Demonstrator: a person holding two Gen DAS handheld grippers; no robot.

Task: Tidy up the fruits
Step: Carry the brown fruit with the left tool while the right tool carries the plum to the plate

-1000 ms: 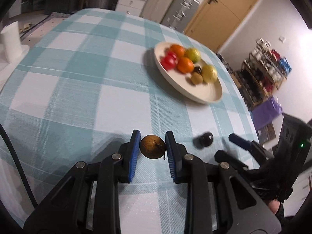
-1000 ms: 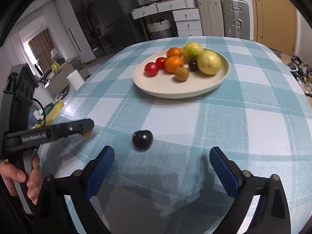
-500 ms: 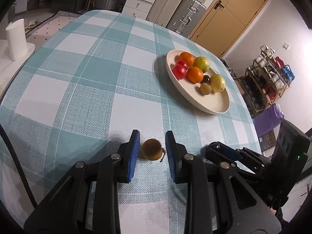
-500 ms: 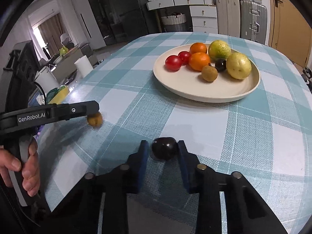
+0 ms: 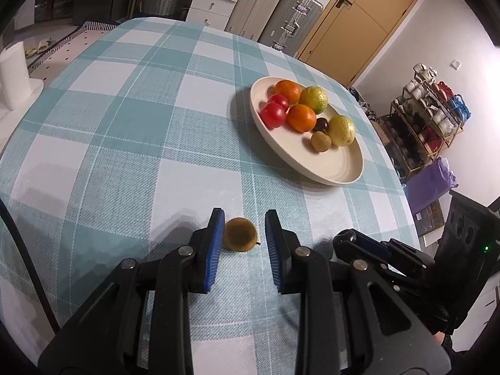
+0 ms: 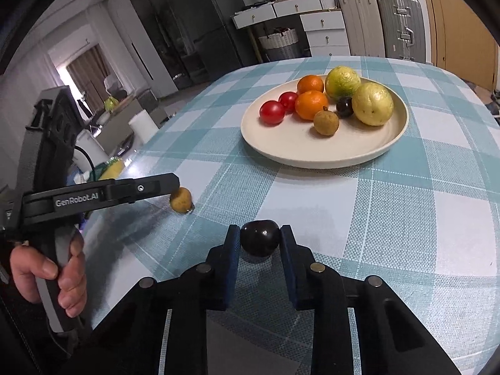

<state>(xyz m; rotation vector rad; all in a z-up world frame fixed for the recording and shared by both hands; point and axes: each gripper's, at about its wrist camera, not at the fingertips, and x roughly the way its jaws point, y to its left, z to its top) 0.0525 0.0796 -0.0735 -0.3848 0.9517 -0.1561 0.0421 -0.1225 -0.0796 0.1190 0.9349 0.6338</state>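
Observation:
A small brown fruit (image 5: 240, 234) lies on the checked tablecloth between the blue pads of my left gripper (image 5: 244, 232). It touches the left pad, with a gap at the right pad. It also shows in the right wrist view (image 6: 180, 199). My right gripper (image 6: 260, 237) is shut on a dark round fruit (image 6: 260, 238), held just above the cloth. A cream plate (image 5: 340, 168), also in the right wrist view (image 6: 300, 153), holds several fruits: tomatoes, oranges, yellow-green citrus, a brown one and a dark one.
The round table (image 5: 125, 109) has a teal and white checked cloth. A white paper roll (image 5: 12, 78) stands off its left side. Drawers, suitcases (image 5: 275, 15) and a door are beyond the far edge. A shelf rack (image 5: 428, 109) stands at the right.
My right gripper closed on the dark fruit and lifted it slightly. My left gripper's jaws have opened a little around the brown fruit, and both grippers have pulled back from the plate.

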